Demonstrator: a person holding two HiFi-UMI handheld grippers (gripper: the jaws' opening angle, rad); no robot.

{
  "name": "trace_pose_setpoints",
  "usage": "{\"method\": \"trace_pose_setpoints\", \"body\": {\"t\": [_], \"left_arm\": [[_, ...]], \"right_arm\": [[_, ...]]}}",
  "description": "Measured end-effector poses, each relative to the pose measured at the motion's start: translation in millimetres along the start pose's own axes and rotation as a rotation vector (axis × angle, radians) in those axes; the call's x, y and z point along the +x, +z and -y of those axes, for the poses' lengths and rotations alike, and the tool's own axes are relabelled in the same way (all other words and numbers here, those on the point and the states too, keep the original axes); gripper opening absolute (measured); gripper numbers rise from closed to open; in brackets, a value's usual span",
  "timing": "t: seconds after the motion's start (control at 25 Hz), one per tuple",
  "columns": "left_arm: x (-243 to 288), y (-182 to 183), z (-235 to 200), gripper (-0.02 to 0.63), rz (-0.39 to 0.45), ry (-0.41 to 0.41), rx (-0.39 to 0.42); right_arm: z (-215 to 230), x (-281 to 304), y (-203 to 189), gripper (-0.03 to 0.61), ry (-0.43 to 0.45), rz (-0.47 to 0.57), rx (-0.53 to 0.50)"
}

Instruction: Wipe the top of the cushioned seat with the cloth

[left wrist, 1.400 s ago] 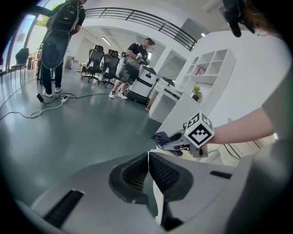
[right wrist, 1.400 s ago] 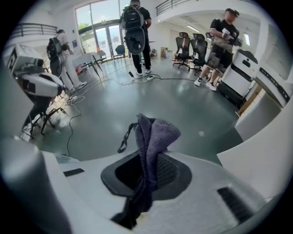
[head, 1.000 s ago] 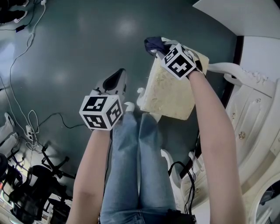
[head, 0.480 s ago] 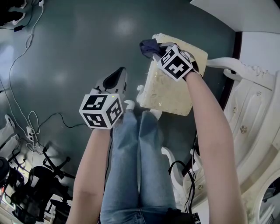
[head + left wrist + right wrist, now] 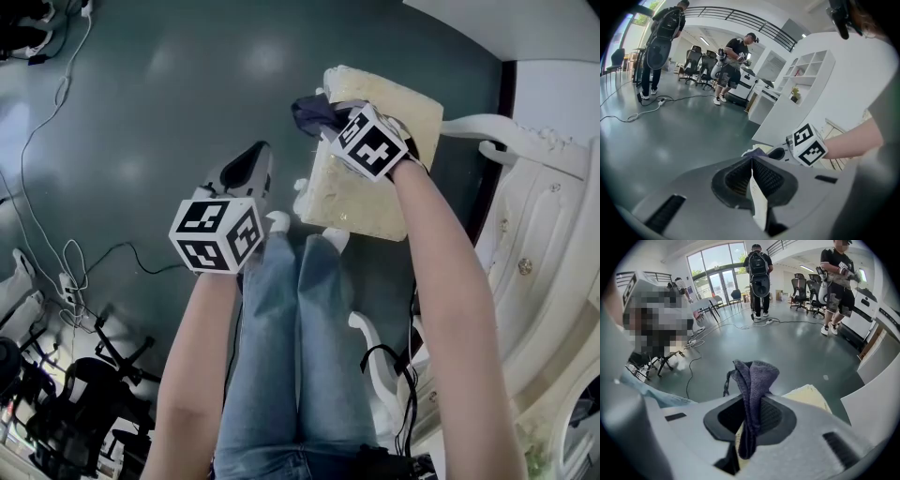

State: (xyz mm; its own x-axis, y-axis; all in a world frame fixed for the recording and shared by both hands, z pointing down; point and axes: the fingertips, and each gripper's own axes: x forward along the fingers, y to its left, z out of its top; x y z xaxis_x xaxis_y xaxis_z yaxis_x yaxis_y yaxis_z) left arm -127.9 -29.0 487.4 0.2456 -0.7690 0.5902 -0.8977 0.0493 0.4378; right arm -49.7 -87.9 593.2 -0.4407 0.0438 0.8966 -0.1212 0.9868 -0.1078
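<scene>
The cushioned seat [image 5: 361, 202] is a cream square pad on white legs, right of middle in the head view. My right gripper [image 5: 330, 117] hangs over the pad's far left edge, shut on a dark purple-grey cloth [image 5: 312, 111]. The right gripper view shows the cloth [image 5: 752, 376] bunched and pinched between the jaws, with the seat [image 5: 806, 397] just behind. My left gripper [image 5: 251, 155] is held over the floor left of the seat, shut with nothing in it. In the left gripper view its jaws [image 5: 751, 160] meet, and the cloth [image 5: 754, 152] peeks beyond them.
White carved furniture [image 5: 544, 234] crowds the right side. Cables [image 5: 56, 262] and black office chairs [image 5: 75, 412] lie at the left. My jeans-clad legs [image 5: 291, 328] stand against the seat's near edge. People [image 5: 759, 277] stand far off on the grey floor.
My right gripper has drawn the cloth a little toward me and leftward along the seat's left edge. The left gripper has stayed where it was.
</scene>
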Motion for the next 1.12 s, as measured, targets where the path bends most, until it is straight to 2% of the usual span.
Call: {"method": "trace_pose_setpoints", "body": {"t": [0.76, 1.12], "left_arm": [[-14.3, -9.9, 7.6, 0.005, -0.003, -0.014, 0.015], [-22.8, -16.7, 8.2, 0.005, 0.006, -0.014, 0.002]], "right_arm": [[-54.3, -0.5, -13.5, 0.037, 0.069, 0.007, -0.013], [-96.0, -0.4, -24.5, 0.037, 0.111, 0.008, -0.032]]}}
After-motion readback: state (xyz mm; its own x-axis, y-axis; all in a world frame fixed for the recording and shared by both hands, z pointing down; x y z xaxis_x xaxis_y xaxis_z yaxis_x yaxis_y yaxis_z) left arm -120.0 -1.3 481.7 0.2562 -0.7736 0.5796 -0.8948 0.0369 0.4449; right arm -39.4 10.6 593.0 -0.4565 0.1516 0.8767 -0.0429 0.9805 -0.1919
